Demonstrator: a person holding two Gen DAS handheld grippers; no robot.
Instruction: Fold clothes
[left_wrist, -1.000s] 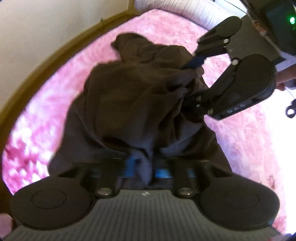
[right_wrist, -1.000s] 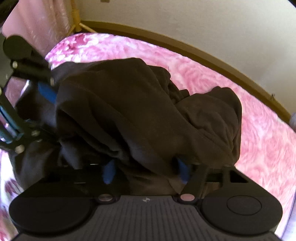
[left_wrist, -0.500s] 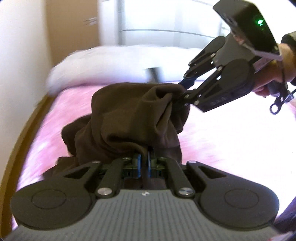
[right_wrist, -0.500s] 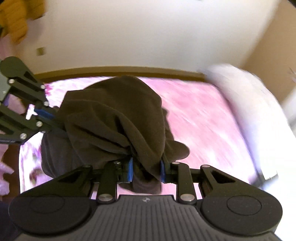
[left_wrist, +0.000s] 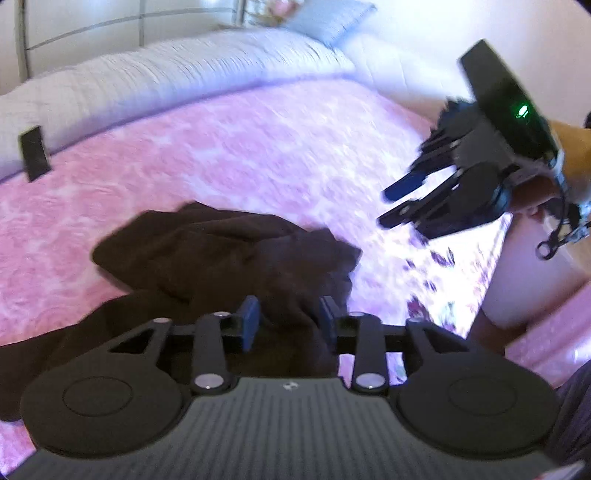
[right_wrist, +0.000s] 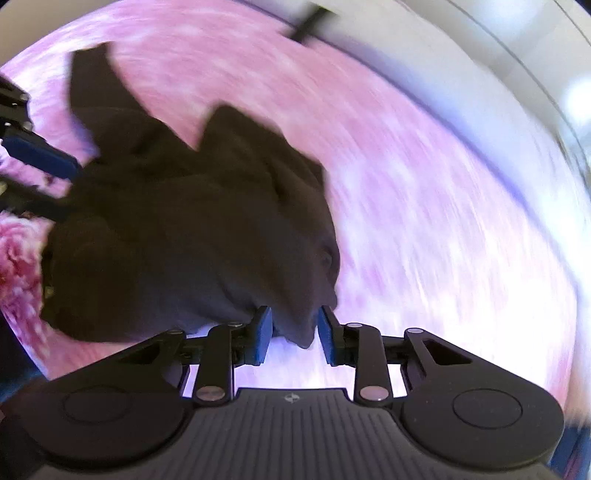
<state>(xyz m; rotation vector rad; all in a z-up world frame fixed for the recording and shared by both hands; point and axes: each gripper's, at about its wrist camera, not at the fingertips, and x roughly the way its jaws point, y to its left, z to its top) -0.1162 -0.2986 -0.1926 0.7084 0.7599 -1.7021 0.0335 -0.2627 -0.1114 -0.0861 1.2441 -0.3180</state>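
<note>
The left gripper (left_wrist: 288, 323) has its jaws opening, blue pads spread, with a fold of the dark brown garment (left_wrist: 229, 251) loose between them and not pinched. The right gripper (right_wrist: 293, 334) is opening too; a tip of the same cloth hangs in its gap, and the pads do not press it. The garment lies rumpled in a heap on the pink bedspread (left_wrist: 229, 155), partly blurred. No readable label or writing shows on it.
</note>
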